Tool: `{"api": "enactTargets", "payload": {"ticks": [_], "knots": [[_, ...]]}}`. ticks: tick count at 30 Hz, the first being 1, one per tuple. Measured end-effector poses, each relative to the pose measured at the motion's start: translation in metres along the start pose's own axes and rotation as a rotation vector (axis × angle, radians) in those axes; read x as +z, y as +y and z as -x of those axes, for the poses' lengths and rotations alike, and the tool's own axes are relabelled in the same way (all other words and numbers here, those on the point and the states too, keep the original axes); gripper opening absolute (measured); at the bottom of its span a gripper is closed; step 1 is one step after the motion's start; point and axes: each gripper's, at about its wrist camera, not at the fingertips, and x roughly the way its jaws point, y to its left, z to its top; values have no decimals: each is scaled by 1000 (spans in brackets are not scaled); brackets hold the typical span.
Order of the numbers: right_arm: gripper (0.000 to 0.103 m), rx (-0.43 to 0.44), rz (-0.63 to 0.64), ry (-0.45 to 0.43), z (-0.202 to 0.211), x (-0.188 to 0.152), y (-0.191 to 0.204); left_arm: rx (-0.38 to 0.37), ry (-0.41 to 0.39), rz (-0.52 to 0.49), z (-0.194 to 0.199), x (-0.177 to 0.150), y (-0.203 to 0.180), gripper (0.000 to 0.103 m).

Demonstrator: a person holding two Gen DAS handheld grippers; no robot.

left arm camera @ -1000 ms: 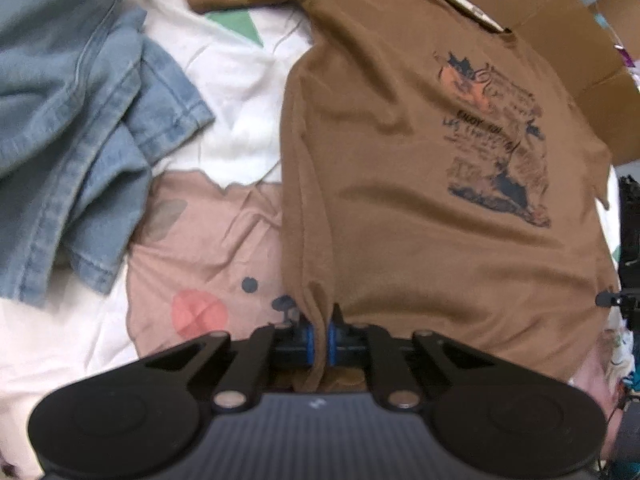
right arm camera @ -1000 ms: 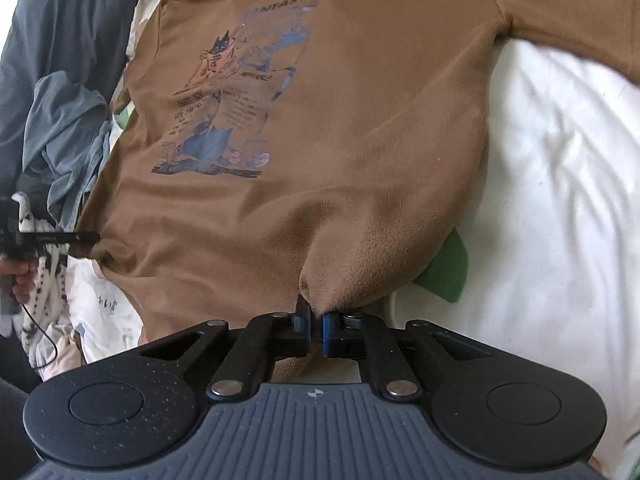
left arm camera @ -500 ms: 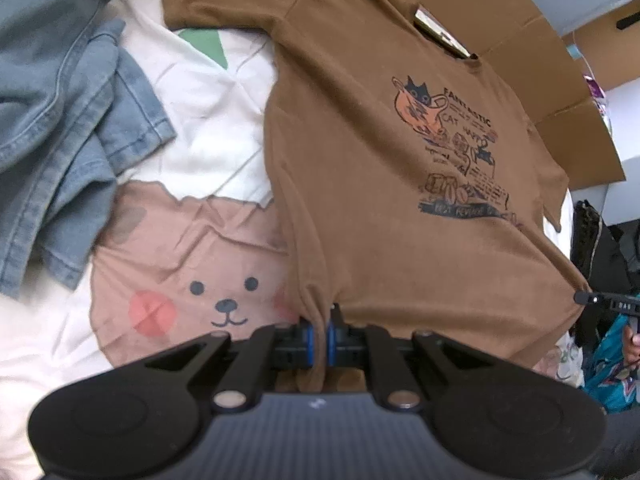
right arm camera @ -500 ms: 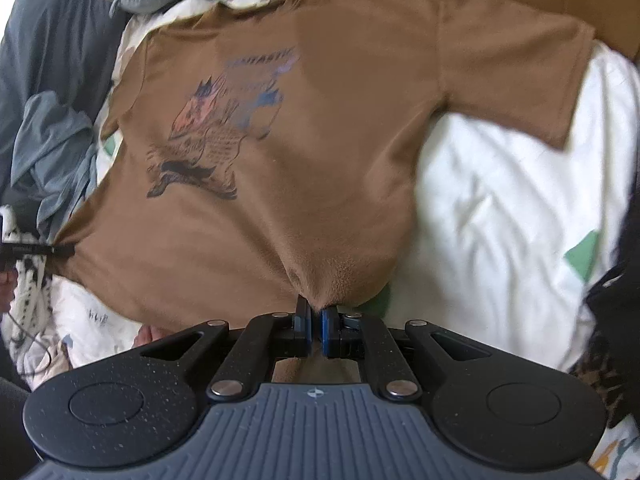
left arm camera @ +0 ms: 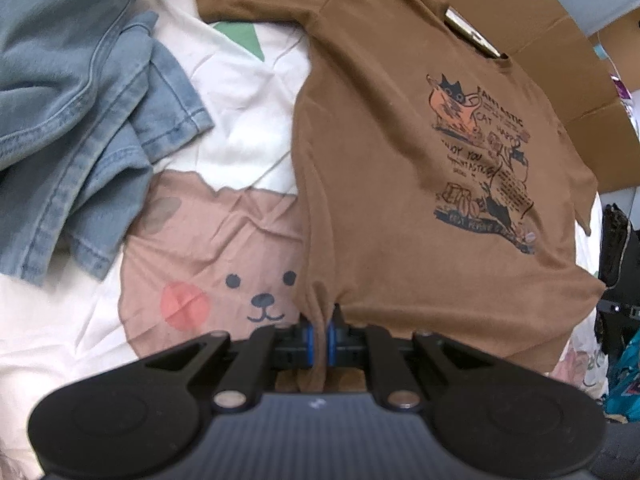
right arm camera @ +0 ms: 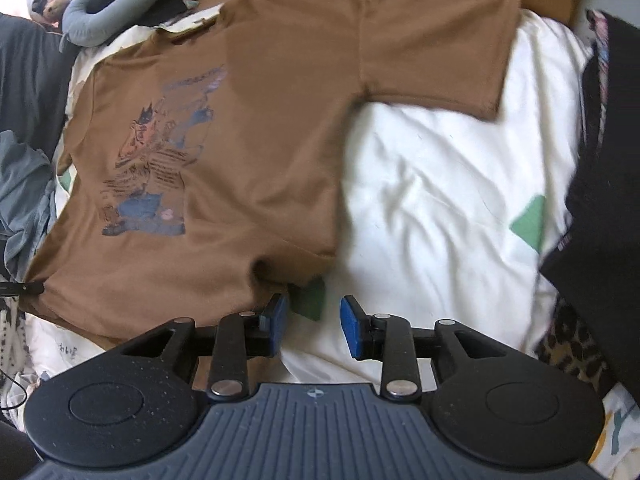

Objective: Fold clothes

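One brown T-shirt [left arm camera: 380, 184] is lying print-up on the bear-print bedsheet [left arm camera: 224, 248], beside one heap of denim [left arm camera: 80, 120]. The left claw [left arm camera: 319, 334] is pinching the shirt's bunched hem, pointing steeply down. The right claw [right arm camera: 314, 326] has just been opening and is hanging empty, its blue pads [right arm camera: 350, 328] apart just off the hem.

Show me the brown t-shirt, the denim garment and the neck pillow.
brown t-shirt [left arm camera: 380, 184]: left wrist view, on its plain chest fabric.
denim garment [left arm camera: 80, 112]: left wrist view, on its crumpled middle.
neck pillow [right arm camera: 108, 20]: right wrist view, on its grey curve.
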Motion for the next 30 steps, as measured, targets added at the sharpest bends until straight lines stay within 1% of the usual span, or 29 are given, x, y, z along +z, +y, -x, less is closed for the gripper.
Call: {"api": "enactTargets", "payload": {"ticks": [4,6,8,9,10,11,12,14,19,22,23,28,30], "knots": [[34,42,15,43,-9,-15,-5,13,0,5,0,-5,3,9],[34,61,31,58,-15,-21,-3,31,8,8,-1,-8,6,12],[34,79,53,69,-21,-26,1,59,15,-3,-1,-11,8,21],[34,85,69,73,-24,-27,4,69,17,-13,-1,-12,8,24],[34,91,86,78,-28,-28,8,79,20,-24,0,-14,8,30],[37,96,103,82,-32,-29,11,89,23,-34,1,-15,8,35],[41,102,120,86,-35,-30,15,99,25,-44,1,-17,8,37],[41,107,160,94,-43,-31,22,119,31,-66,3,-19,8,42],[41,103,246,58,-58,-20,41,175,69,-142,3,-35,6,47],[41,109,243,52,-68,-17,44,198,74,-176,0,-42,7,51],[42,107,246,53,-71,-16,45,205,75,-185,-2,-45,7,51],[41,105,275,38,-78,-18,49,188,41,-212,-7,-43,12,51],[41,110,261,31,-80,-20,47,159,28,-220,-13,-42,13,49]]}}
